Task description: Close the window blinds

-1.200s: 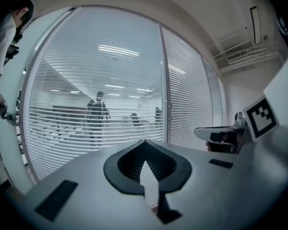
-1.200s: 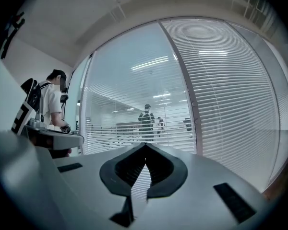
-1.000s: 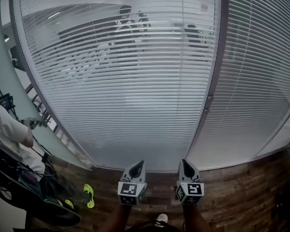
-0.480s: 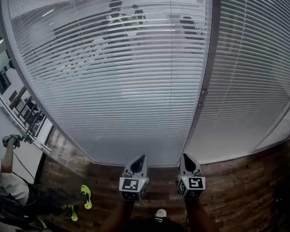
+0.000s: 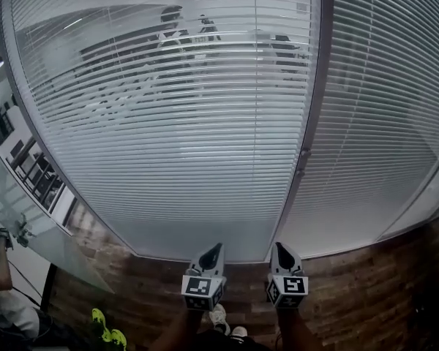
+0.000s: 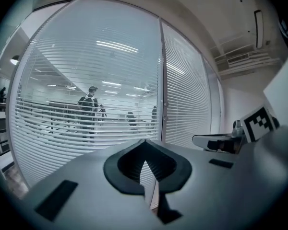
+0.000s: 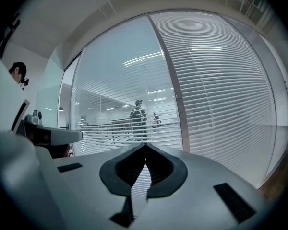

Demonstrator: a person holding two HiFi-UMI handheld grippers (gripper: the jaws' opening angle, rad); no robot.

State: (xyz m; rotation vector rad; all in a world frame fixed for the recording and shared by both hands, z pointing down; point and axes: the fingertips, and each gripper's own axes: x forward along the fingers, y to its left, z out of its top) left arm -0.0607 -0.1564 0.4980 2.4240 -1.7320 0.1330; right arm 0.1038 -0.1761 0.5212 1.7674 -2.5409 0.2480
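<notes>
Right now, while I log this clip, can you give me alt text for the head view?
A grey left gripper and right gripper, both shut and empty, point side by side at a window. Its white slatted left blind is open enough to show people behind; the right blind looks more closed.

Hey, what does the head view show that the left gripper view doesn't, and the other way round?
Head view only: the wood floor, yellow shoes at lower left, and the wearer's own shoe.

Left gripper view only: the ceiling and a white side wall.

Both: the blinds, the post between the panes, a person behind the glass, and the left gripper and right gripper, each with its jaws together on nothing.
</notes>
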